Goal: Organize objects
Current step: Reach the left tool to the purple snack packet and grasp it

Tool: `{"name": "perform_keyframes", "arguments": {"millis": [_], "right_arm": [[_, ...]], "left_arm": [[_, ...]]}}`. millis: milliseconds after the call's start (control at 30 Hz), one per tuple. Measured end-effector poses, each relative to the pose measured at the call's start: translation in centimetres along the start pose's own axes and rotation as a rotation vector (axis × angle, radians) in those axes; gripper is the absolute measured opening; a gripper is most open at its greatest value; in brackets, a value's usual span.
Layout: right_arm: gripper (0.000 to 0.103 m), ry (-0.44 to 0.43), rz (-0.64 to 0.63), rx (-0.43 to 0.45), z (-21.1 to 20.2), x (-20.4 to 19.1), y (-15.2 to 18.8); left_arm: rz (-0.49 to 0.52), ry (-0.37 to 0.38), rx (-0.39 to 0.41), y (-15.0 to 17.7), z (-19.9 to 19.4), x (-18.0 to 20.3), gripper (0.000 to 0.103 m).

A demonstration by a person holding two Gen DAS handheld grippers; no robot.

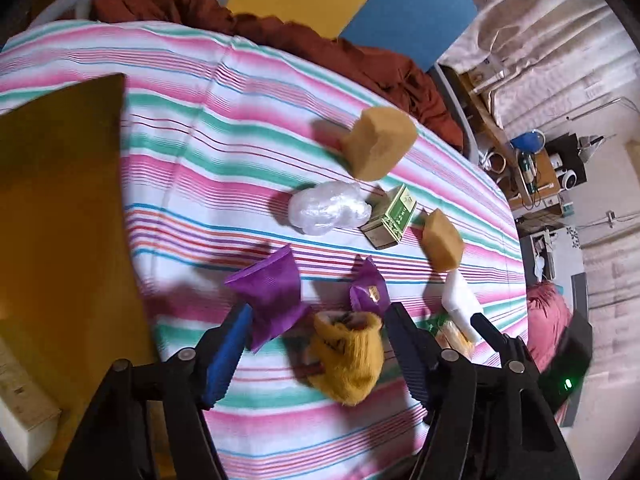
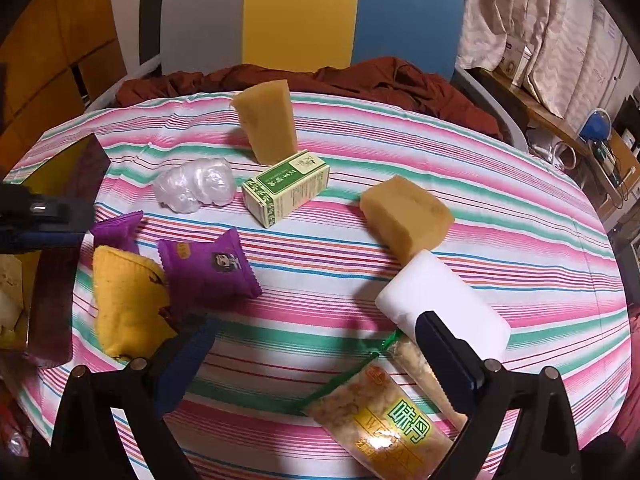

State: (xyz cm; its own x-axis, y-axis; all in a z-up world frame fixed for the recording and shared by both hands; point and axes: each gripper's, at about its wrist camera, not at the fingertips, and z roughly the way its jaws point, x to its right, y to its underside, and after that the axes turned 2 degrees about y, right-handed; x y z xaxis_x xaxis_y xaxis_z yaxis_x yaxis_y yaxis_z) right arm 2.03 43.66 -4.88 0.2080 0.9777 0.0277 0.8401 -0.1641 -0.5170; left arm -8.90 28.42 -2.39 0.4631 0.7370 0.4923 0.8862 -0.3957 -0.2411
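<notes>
On the striped cloth (image 1: 200,152) lie several objects. My left gripper (image 1: 320,344) is open, its jaws on either side of a fuzzy yellow pouch (image 1: 348,356), which also shows in the right wrist view (image 2: 128,300). Two purple snack packets (image 1: 272,296) (image 1: 368,288) lie just beyond it. My right gripper (image 2: 316,360) is open and empty above a green-and-clear snack bag (image 2: 384,412), with a white block (image 2: 444,304) by its right finger. Two tan sponges (image 2: 268,120) (image 2: 404,216), a green box (image 2: 286,188) and a crumpled clear bag (image 2: 196,186) lie farther back.
A dark tray or box edge (image 2: 60,272) sits at the table's left, with an amber panel (image 1: 60,220) beside it. A rust-red cloth (image 2: 360,80) and a chair back (image 2: 304,12) are behind the table. Shelves with clutter (image 1: 536,168) stand to the right.
</notes>
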Motion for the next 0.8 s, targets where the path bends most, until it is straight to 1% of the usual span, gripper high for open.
{"name": "perform_keyframes", "arguments": {"millis": [33,100,167,233,267,333,400,500,533,633,667,700,733,800], "right_arm": [[0.102,-0.002,-0.001,0.003,-0.1,-0.1,0.0],[0.102,-0.005,-0.001,0.008,-0.1,0.0,0.0],[0.102,-0.011,0.002,0.011,0.0,0.1,-0.1],[0.102,-0.019,-0.001,0.012,-0.1,0.0,-0.2],[0.102,-0.022,-0.004,0.012,-0.1,-0.1,-0.1],[0.102,-0.028,-0.013,0.008,-0.1,-0.3,-0.1],[0.102,-0.034,-0.025,0.003,0.0,-0.7,-0.1],[0.101,-0.050,-0.038,-0.002,0.1,-1.0,0.0],[0.101,-0.055,-0.043,-0.003,0.2,-1.1,0.0],[0.100,-0.067,-0.058,-0.008,0.2,-1.4,0.1],[0.099,-0.068,-0.061,-0.010,0.3,-1.5,0.1],[0.099,-0.068,-0.064,-0.011,0.3,-1.5,0.1],[0.099,-0.065,-0.066,-0.011,0.3,-1.6,0.1],[0.099,-0.060,-0.067,-0.012,0.3,-1.6,0.1]], "left_arm": [[0.001,-0.038,0.000,-0.1,0.5,0.1,0.068],[-0.016,-0.060,-0.018,-0.4,1.4,0.1,0.068],[-0.036,-0.108,-0.014,-0.5,2.0,-0.2,0.068],[-0.008,-0.145,0.005,-0.8,2.2,0.0,0.070],[-0.001,-0.156,0.005,-0.9,2.3,0.1,0.070],[0.021,-0.206,0.002,-1.3,3.0,0.5,0.072],[0.063,-0.265,0.004,-1.5,3.9,1.0,0.074],[0.137,-0.325,0.015,-1.5,4.6,1.3,0.074],[0.159,-0.342,0.018,-1.3,4.7,1.3,0.073],[0.204,-0.385,0.024,-0.8,4.7,1.3,0.065],[0.223,-0.401,0.030,-0.5,4.6,1.4,0.063],[0.255,-0.422,0.056,-0.1,4.1,1.6,0.064],[0.283,-0.431,0.075,0.3,3.8,1.9,0.064],[0.329,-0.419,0.099,0.9,3.2,2.6,0.064]]}}
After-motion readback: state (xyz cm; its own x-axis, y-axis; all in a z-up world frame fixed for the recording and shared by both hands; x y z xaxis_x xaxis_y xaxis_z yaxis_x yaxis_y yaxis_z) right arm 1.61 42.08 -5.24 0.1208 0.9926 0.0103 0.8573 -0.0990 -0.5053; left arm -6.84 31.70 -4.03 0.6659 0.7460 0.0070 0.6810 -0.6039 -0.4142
